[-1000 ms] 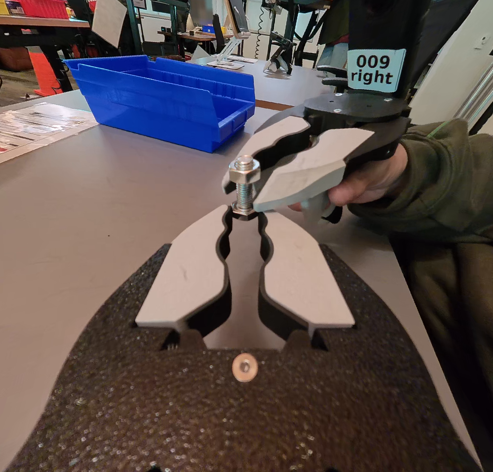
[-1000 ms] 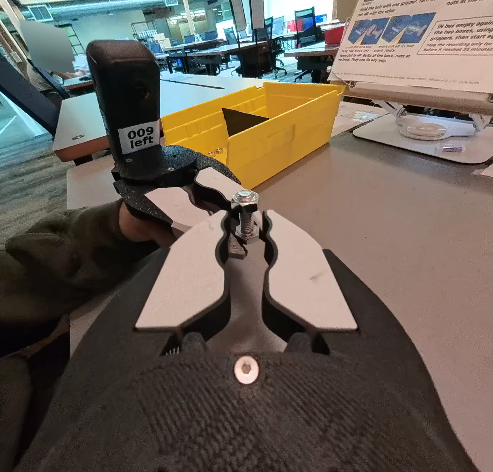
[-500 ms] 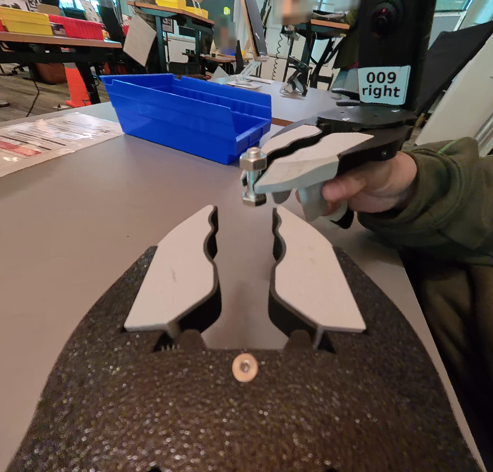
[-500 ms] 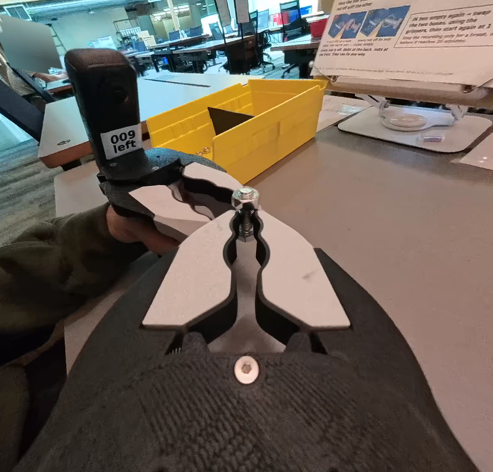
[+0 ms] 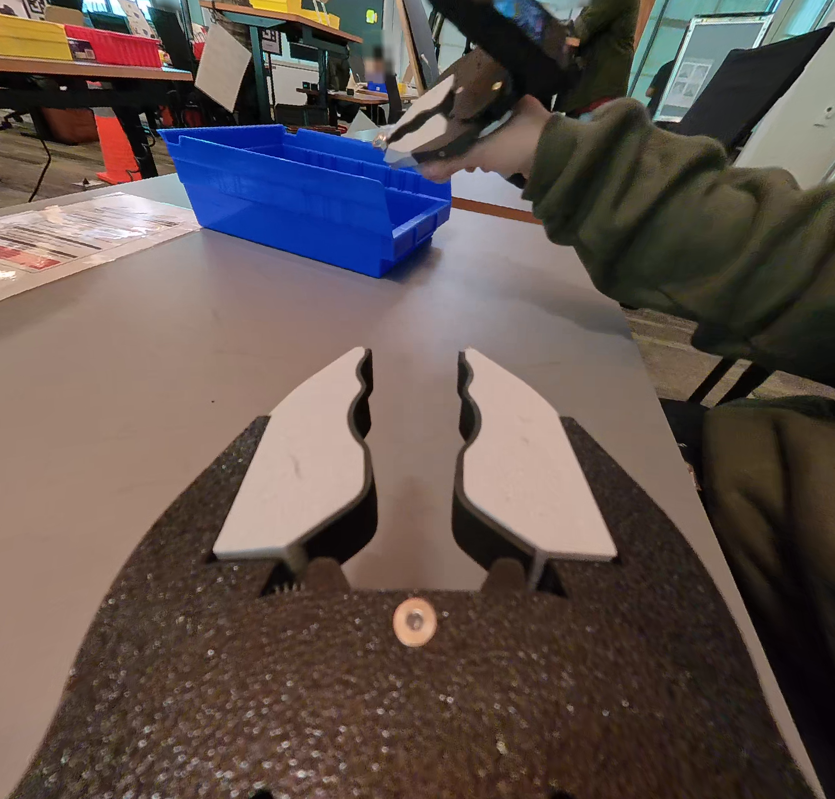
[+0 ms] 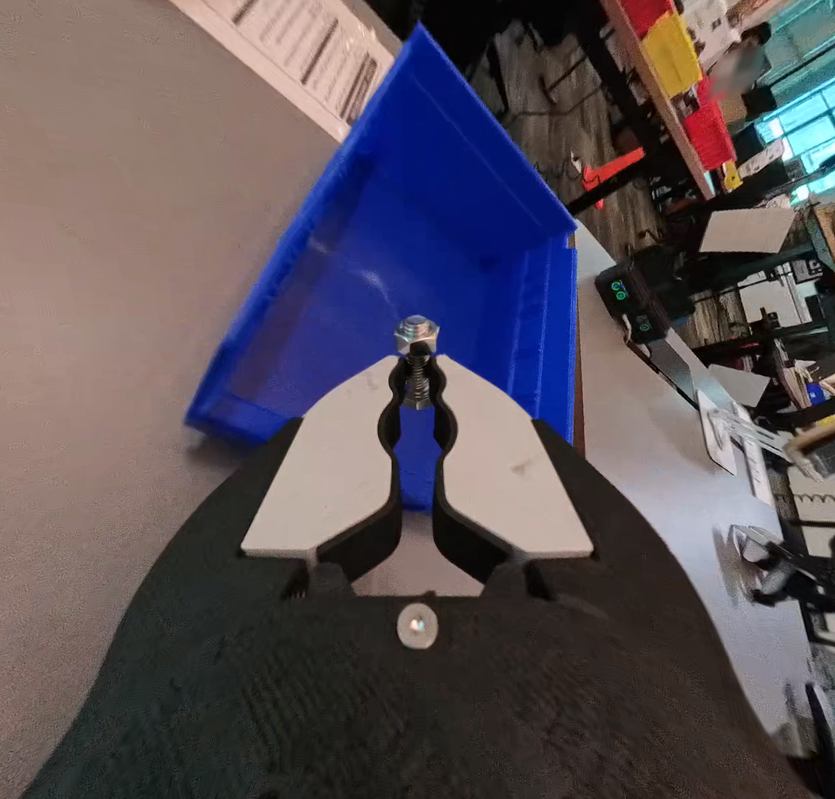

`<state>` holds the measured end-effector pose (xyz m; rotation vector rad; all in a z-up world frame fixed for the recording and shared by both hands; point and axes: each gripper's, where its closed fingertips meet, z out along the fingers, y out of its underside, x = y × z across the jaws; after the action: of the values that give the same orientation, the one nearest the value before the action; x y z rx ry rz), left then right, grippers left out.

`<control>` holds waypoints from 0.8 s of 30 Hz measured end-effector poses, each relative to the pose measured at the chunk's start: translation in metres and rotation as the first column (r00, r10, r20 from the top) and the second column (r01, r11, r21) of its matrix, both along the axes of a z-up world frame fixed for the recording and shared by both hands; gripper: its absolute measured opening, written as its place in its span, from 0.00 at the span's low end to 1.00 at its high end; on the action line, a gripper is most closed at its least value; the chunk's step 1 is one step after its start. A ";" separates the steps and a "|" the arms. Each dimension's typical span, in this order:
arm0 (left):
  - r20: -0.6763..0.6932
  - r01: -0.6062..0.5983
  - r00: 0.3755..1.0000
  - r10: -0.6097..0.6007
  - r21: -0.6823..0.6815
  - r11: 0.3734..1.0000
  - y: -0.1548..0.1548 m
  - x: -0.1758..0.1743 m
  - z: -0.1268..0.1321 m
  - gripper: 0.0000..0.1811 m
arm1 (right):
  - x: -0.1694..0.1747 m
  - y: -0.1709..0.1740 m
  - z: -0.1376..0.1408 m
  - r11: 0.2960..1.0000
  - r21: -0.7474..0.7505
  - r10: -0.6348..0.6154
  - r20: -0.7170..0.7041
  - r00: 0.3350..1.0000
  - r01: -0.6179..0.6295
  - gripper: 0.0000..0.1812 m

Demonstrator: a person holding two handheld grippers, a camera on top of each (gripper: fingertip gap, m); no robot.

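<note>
My right gripper [image 6: 416, 362] is shut on a silver bolt [image 6: 416, 371] with a nut [image 6: 415, 332] threaded on its end. It holds the bolt over the open blue bin [image 6: 406, 253], tilted downward. In the left wrist view the right gripper [image 5: 388, 147] shows above the near end of the blue bin [image 5: 298, 194], held by a hand in a green sleeve. My left gripper [image 5: 415, 357] is open and empty, low over the grey table [image 5: 180, 348], well short of the bin.
A laminated sheet [image 5: 68, 235] lies on the table left of the bin. The table's right edge [image 5: 641, 371] runs beside the person's sleeve [image 5: 677, 217]. Other tables, red and yellow bins [image 5: 68, 41] and an orange cone [image 5: 115, 145] stand farther back. My right fingertips sit around 30 cm from my left ones.
My left gripper let go of the bolt and opened. My right gripper took the bolt with its nut away from the left gripper, up and over the blue bin, tilting downward.
</note>
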<state>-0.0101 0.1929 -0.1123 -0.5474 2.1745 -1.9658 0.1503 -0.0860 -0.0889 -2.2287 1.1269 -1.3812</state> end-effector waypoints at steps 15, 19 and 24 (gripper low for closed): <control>0.014 -0.074 0.997 0.074 -0.010 0.997 0.027 0.009 0.011 0.18 | 0.025 -0.041 -0.025 0.995 0.013 -0.103 -0.049 0.993 0.104 0.23; 0.051 -0.178 0.983 0.177 0.012 0.984 0.057 0.013 0.034 0.17 | 0.002 0.024 0.016 0.968 0.231 0.064 0.136 0.989 -0.094 0.26; -0.158 -0.570 0.793 0.588 0.144 0.809 0.164 0.034 0.032 0.16 | -0.069 0.173 0.034 0.612 0.505 0.497 0.354 0.792 -0.609 0.26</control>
<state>0.0240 0.3573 -0.0798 -1.2670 1.8554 -1.5180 0.0815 0.0871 -0.0545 -1.7099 0.5843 -0.7807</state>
